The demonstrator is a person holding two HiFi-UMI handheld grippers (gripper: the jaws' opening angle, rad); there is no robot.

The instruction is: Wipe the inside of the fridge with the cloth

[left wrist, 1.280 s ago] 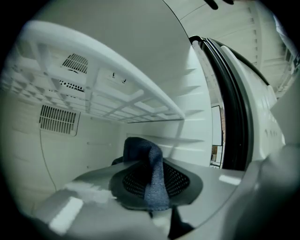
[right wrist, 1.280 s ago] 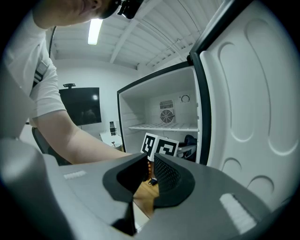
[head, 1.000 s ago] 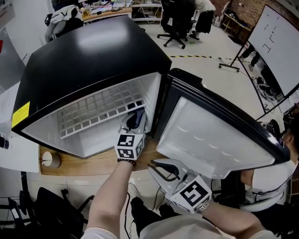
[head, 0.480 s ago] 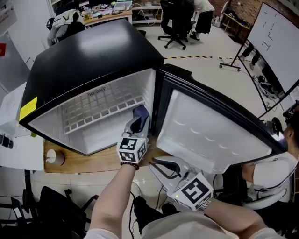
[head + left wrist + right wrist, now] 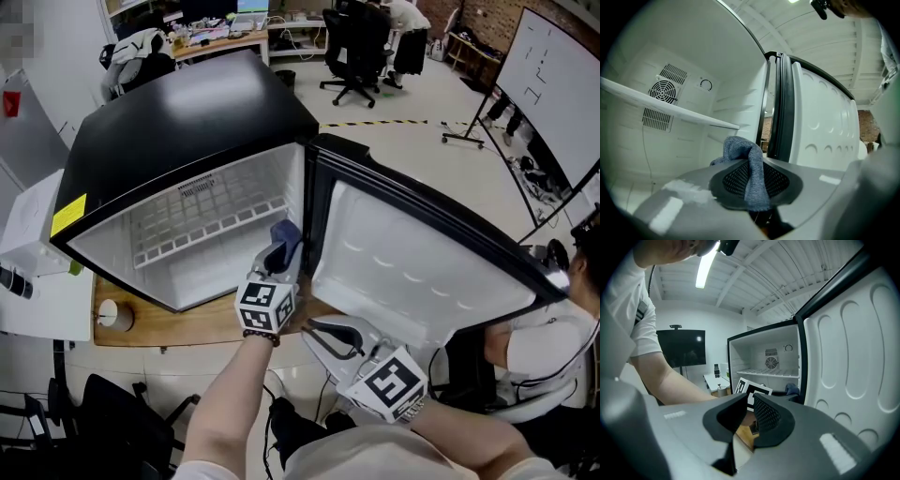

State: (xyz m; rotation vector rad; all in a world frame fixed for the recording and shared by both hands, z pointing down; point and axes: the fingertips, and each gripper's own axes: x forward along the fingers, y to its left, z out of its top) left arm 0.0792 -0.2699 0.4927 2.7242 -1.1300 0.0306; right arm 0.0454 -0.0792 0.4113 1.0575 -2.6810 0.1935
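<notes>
A: Nearest item?
B: Right gripper (image 5: 315,330), jaws together, nothing between them, in front of the open door (image 5: 412,272).
A: Left gripper (image 5: 278,249)?
B: Clamped on the blue-grey cloth (image 5: 287,234), at the fridge (image 5: 187,112) mouth on the hinge side, lower than the wire shelf (image 5: 202,228).

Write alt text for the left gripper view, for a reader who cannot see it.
The left gripper is shut on a blue-grey cloth, held before the white interior of an open fridge. Behind it are a white shelf and a round fan vent on the back wall; the open door stands at right.
</notes>
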